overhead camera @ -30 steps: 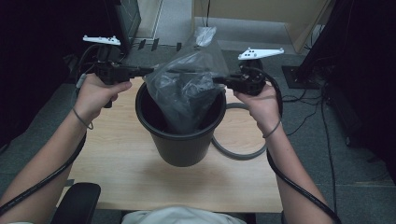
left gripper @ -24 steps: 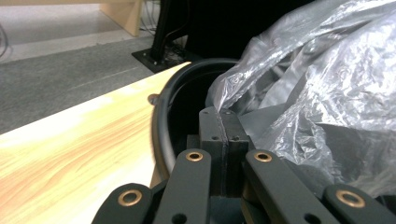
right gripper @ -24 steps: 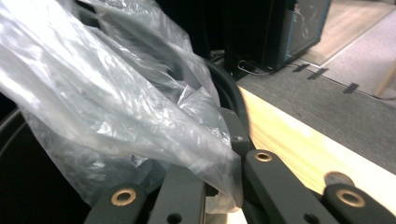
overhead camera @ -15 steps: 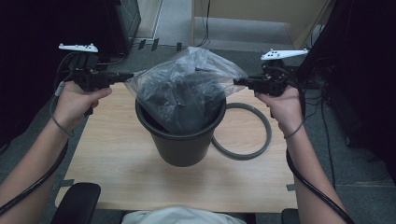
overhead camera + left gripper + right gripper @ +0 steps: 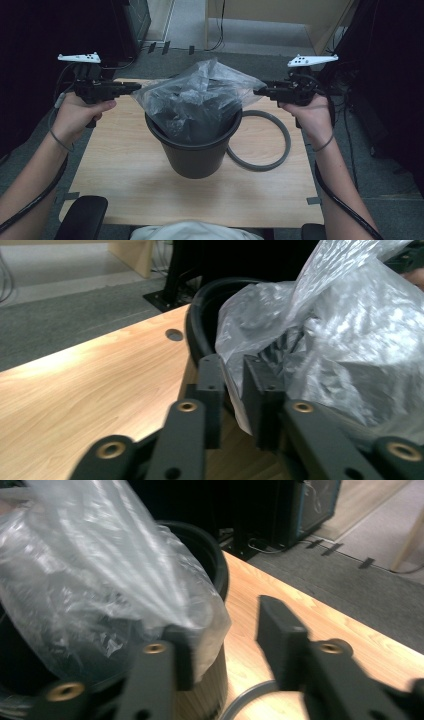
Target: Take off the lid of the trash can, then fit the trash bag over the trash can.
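A black bucket point(image 5: 192, 160) stands mid-table with a clear plastic bag point(image 5: 195, 100) spread over its mouth. My left gripper point(image 5: 134, 89) is at the bag's left edge and my right gripper point(image 5: 257, 91) at its right edge, both held level. In the left gripper view the jaws point(image 5: 233, 365) have just been opening; the bag's edge point(image 5: 340, 330) hangs in the narrow gap, not pinched. In the right gripper view the jaws point(image 5: 226, 615) have also just been opening and stand wide apart, with the bag point(image 5: 90, 570) draped against one finger point(image 5: 182, 650).
A grey ring point(image 5: 280, 150) lies flat on the wooden table point(image 5: 115, 165) just right of the bucket. Dark equipment and cables stand on the floor behind and to both sides. A chair edge point(image 5: 82, 220) sits at the table's near left.
Both hands have moved apart, pulling the bunched bag out wide over the bucket. Both grippers' jaws have since parted from the bag's edges.
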The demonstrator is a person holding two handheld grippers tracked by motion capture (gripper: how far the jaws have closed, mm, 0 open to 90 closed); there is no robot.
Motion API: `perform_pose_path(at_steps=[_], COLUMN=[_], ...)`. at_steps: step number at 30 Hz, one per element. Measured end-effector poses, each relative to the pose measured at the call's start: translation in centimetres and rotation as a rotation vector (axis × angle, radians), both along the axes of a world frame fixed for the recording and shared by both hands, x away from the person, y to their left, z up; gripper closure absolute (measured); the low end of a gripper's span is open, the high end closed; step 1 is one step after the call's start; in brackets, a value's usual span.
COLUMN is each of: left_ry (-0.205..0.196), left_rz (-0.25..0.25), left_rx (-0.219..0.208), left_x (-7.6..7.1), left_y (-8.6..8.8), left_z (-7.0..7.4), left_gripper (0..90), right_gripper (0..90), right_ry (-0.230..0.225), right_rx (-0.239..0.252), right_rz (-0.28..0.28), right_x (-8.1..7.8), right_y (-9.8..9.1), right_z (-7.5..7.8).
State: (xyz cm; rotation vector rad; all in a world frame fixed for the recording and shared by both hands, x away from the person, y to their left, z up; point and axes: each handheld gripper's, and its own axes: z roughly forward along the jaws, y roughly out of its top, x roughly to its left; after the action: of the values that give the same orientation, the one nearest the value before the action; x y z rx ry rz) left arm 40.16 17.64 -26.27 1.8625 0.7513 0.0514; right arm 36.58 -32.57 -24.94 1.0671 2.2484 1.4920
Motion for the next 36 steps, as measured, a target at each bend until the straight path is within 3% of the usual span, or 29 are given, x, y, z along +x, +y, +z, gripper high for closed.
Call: perform_pose_path(at_steps=[4,9,12,15,17,25,29,30,36], left_ry=[-0.031,-0.055,-0.09,-0.096,-0.106,-0.116,-0.105,-0.108,-0.1], left_rz=[-0.029,-0.059,-0.088,-0.11,-0.135,-0.14,-0.144,-0.15,-0.164], left_rx=[-0.007,-0.021,-0.009,-0.001,0.026,0.046,0.067,0.082,0.093], left_x=[-0.1,-0.2,-0.1,0.1,0.5,1.9,2.4,2.6,3.4], left_y=[-0.3,-0.8,-1.8,-2.4,-3.2,-4.1,-4.7,-5.2,-6.6], left_z=[0.3,0.8,1.6,1.9,2.0,2.7,2.5,2.4,2.2], left_gripper=[64.7,58.1,56.6,53.2,51.2,46.3,45.4,44.7,43.6], right_gripper=[48.3,41.3,41.0,38.6,38.6,38.6,38.8,39.1,39.6], right_ry=[-0.004,-0.01,-0.027,-0.039,-0.044,-0.043,-0.031,-0.027,-0.018], right_rx=[0.017,0.061,0.062,0.059,0.057,0.062,0.049,0.065,0.061], right_rz=[0.017,0.057,0.082,0.102,0.108,0.11,0.096,0.083,0.082], right_x=[-0.1,-0.3,-0.4,-0.5,-0.5,-0.6,-0.1,0.2,0.5], right_y=[0.2,0.7,1.3,1.9,2.2,2.3,2.6,2.7,3.6], right_z=[0.1,0.6,1.1,1.6,1.7,2.1,1.8,1.6,1.2])
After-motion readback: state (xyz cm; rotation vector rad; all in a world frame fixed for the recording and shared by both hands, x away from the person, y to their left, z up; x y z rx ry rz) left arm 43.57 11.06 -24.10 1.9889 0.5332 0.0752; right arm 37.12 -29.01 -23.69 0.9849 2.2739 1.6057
